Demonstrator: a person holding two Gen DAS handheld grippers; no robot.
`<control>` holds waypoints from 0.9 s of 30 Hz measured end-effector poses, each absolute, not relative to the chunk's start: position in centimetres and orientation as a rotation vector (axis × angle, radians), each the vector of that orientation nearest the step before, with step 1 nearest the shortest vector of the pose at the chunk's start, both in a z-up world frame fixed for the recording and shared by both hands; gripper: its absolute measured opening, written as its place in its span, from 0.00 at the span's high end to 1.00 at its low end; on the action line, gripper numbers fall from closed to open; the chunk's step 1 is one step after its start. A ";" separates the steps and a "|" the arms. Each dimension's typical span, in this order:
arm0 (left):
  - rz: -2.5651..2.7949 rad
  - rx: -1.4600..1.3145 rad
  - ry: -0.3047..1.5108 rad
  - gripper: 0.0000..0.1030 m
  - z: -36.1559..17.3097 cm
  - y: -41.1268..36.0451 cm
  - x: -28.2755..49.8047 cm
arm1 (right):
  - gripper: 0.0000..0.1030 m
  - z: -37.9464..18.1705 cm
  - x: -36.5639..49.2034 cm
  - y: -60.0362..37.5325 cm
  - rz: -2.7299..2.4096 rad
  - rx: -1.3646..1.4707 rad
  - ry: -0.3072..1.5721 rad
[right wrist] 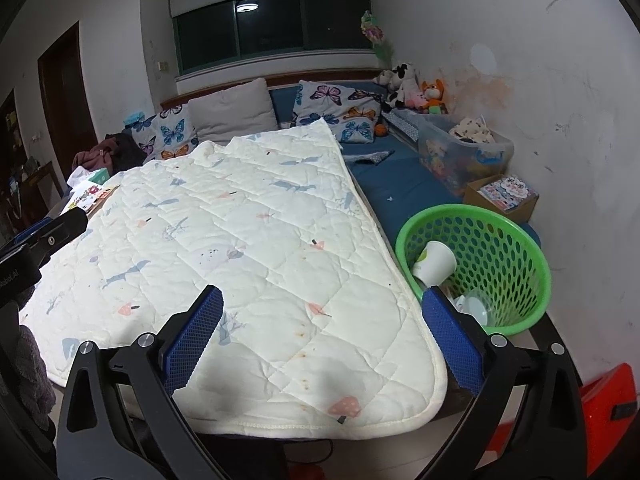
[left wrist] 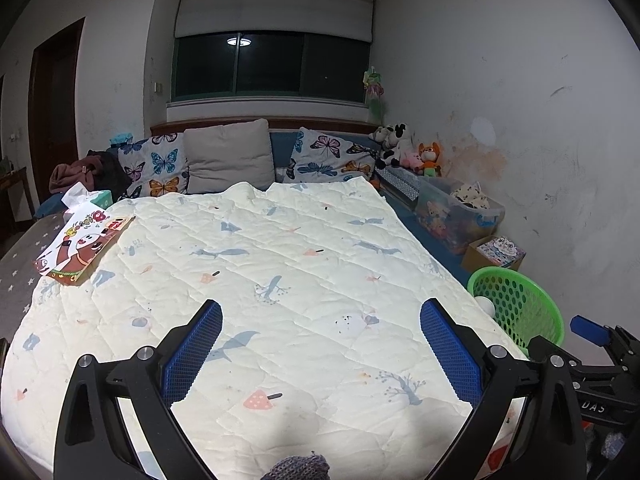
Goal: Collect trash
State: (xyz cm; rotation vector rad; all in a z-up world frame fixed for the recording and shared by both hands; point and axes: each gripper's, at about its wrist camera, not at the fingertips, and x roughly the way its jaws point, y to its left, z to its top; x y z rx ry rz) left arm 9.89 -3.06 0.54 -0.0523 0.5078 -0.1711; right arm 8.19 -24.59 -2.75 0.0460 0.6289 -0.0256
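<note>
A green perforated basket [right wrist: 500, 256] stands at the bed's right edge, holding a white paper cup [right wrist: 434, 262] and other white pieces [right wrist: 474, 306]. In the left wrist view the same basket [left wrist: 516, 304] shows at the right. My left gripper [left wrist: 320, 320] hovers open above the white quilt [left wrist: 260, 280] with nothing between its blue pads. My right gripper [right wrist: 322, 308] is open too, above the quilt's [right wrist: 240, 240] near right corner, its right finger just in front of the basket. A colourful cartoon package [left wrist: 80, 248] lies at the quilt's far left.
Pillows [left wrist: 228, 156] line the headboard under a dark window. A tissue box [left wrist: 100, 198] sits beside the package. Plush toys [right wrist: 416, 92], a clear storage bin [right wrist: 460, 152] and a cardboard box [right wrist: 504, 196] stand along the right wall. A red object [right wrist: 608, 412] sits on the floor.
</note>
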 end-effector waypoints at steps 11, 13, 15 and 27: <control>-0.167 -0.036 0.490 0.07 0.7 -3.3 9.8 | 0.04 -2.6 8.0 -24.8 -0.025 0.042 0.621; -0.166 -0.035 0.488 0.07 0.8 -3.4 9.7 | 0.04 -2.6 8.1 -24.9 -0.024 0.042 0.622; -0.166 -0.036 0.487 0.07 0.8 -3.4 9.7 | 0.04 -2.6 8.1 -25.0 -0.024 0.043 0.621; -0.163 -0.022 0.469 0.07 1.2 -3.8 9.7 | 0.04 -2.4 8.0 -24.9 -0.019 0.043 0.608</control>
